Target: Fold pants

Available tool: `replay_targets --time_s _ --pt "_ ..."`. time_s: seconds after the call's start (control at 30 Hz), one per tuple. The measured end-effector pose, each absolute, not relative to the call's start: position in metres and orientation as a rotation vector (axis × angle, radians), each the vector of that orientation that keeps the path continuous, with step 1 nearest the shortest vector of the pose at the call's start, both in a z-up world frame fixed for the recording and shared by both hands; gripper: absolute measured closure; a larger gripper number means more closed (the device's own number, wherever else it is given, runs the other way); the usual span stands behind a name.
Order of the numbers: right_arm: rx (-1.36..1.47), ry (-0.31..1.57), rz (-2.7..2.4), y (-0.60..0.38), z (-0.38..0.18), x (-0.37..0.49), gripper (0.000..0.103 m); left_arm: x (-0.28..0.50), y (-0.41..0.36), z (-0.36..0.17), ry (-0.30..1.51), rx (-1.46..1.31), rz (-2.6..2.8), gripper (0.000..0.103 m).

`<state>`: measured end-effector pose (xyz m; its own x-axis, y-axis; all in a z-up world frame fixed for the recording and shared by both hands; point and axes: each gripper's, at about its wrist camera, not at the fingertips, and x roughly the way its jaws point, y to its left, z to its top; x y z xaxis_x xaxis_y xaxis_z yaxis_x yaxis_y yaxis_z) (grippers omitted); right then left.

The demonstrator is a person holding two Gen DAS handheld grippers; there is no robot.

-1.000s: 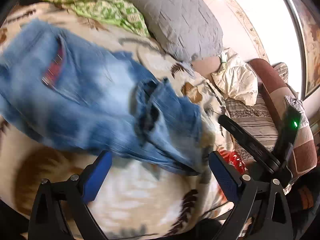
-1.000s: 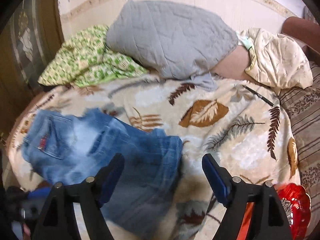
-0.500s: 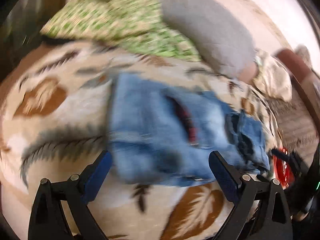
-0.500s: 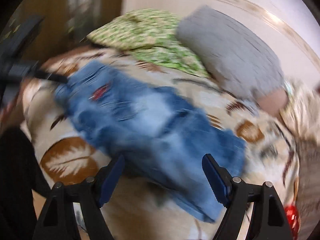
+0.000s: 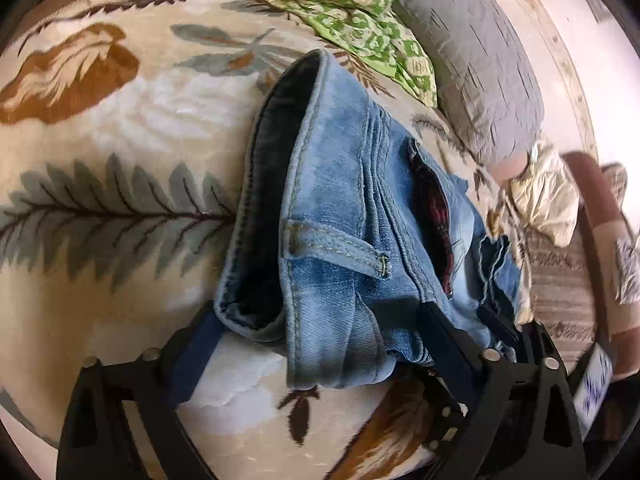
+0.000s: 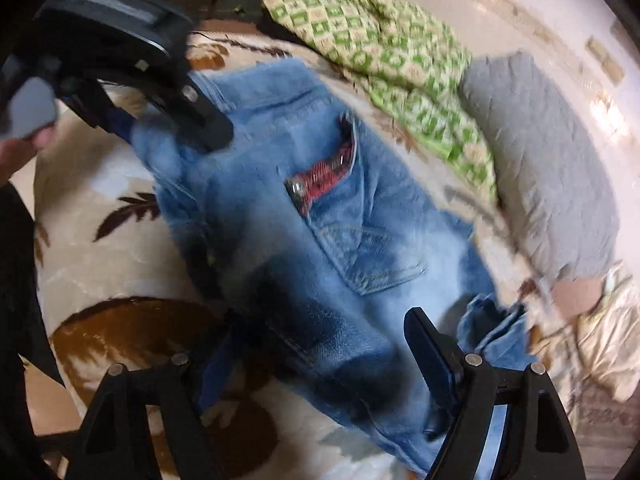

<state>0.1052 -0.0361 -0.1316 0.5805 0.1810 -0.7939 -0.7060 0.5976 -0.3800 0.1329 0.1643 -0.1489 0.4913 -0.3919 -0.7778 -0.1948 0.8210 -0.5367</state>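
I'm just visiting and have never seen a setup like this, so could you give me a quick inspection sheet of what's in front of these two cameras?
Surface: bed covered by a cream blanket with a leaf and feather print.
Job's things: blue jeans lying bunched on the blanket, waistband toward the left camera; red plaid lining shows at a back pocket.
Clutter: green patterned pillow, grey quilted pillow, crumpled cream cloth.
Grippers: left gripper has its jaws apart on either side of the waistband end; right gripper has its jaws apart over the jeans, image blurred.
Cables: nothing seen.
Surroundings: pale wall behind the pillows; brown furniture edge beside the bed.
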Motion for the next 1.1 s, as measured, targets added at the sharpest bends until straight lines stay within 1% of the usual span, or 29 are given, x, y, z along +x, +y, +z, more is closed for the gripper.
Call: replay_targets --time_s 0.07,0.1,0.17,0.2,0.23,0.33,0.4,0.47,0.53,0.57,0.63,0.67,0.7,0.73,0.77,0.8,0.83,0.87,0.93,0.97,1.03,1.1 --pt "-0.682 0.869 0.59 -0.042 -0.137 0.116 0.027 0.134 0.166 -0.145 1.083 -0.542 -0.109 0.06" --pt "-0.629 0.906 0.608 -0.046 -0.137 0.12 0.033 0.134 0.169 -0.144 1.083 -0.562 -0.14 0.066" --pt "-0.606 0.918 0.613 -0.049 -0.137 0.12 0.036 0.134 0.175 -0.137 1.084 -0.56 -0.167 0.072" --pt "-0.621 0.908 0.618 -0.047 -0.136 0.117 0.041 0.133 0.174 -0.129 1.069 -0.544 -0.186 0.073" --pt "-0.643 0.893 0.626 -0.045 -0.136 0.113 0.045 0.131 0.171 -0.115 1.034 -0.507 -0.208 0.073" --pt "-0.694 0.858 0.634 -0.038 -0.136 0.103 0.052 0.128 0.162 -0.096 0.989 -0.426 -0.236 0.075" --pt "-0.719 0.842 0.634 -0.037 -0.136 0.097 0.053 0.137 0.161 -0.101 1.01 -0.405 -0.214 0.075" --pt "-0.712 0.845 0.641 -0.037 -0.136 0.096 0.054 0.144 0.166 -0.119 1.068 -0.389 -0.182 0.075" --pt "-0.704 0.851 0.651 -0.038 -0.137 0.098 0.054 0.15 0.175 -0.147 1.132 -0.421 -0.171 0.071" --pt "-0.704 0.854 0.655 -0.037 -0.137 0.098 0.054 0.148 0.177 -0.151 1.112 -0.431 -0.183 0.07" --pt "-0.703 0.854 0.651 -0.035 -0.138 0.096 0.052 0.146 0.175 -0.144 1.108 -0.403 -0.172 0.067" --pt "-0.703 0.847 0.649 -0.036 -0.139 0.097 0.052 0.145 0.172 -0.141 1.11 -0.385 -0.164 0.062" --pt "-0.707 0.838 0.645 -0.036 -0.139 0.096 0.044 0.145 0.171 -0.139 1.107 -0.373 -0.158 0.058" --pt "-0.712 0.823 0.627 -0.037 -0.139 0.096 0.033 0.143 0.171 -0.137 1.105 -0.37 -0.152 0.054" --pt "-0.706 0.813 0.608 -0.04 -0.138 0.097 0.03 0.141 0.171 -0.135 1.103 -0.366 -0.133 0.037" --pt "-0.681 0.822 0.602 -0.044 -0.136 0.099 0.026 0.137 0.174 -0.129 1.09 -0.362 -0.096 0.024" --pt "-0.655 0.84 0.61 -0.047 -0.134 0.101 0.022 0.134 0.177 -0.124 1.072 -0.365 -0.081 0.021" --pt "-0.62 0.865 0.622 -0.052 -0.13 0.103 0.02 0.129 0.181 -0.119 1.049 -0.376 -0.085 0.017" --pt "-0.571 0.871 0.634 -0.062 -0.119 0.105 0.02 0.127 0.187 -0.107 1.03 -0.396 -0.094 0.012" --pt "-0.549 0.858 0.641 -0.067 -0.111 0.106 0.02 0.127 0.189 -0.102 1.02 -0.402 -0.093 0.007" --pt "-0.503 0.836 0.644 -0.078 -0.094 0.108 0.013 0.13 0.193 -0.09 0.995 -0.411 -0.09 0.006" --pt "-0.439 0.822 0.639 -0.089 -0.075 0.115 0.011 0.138 0.192 -0.084 0.984 -0.417 -0.1 0.005"
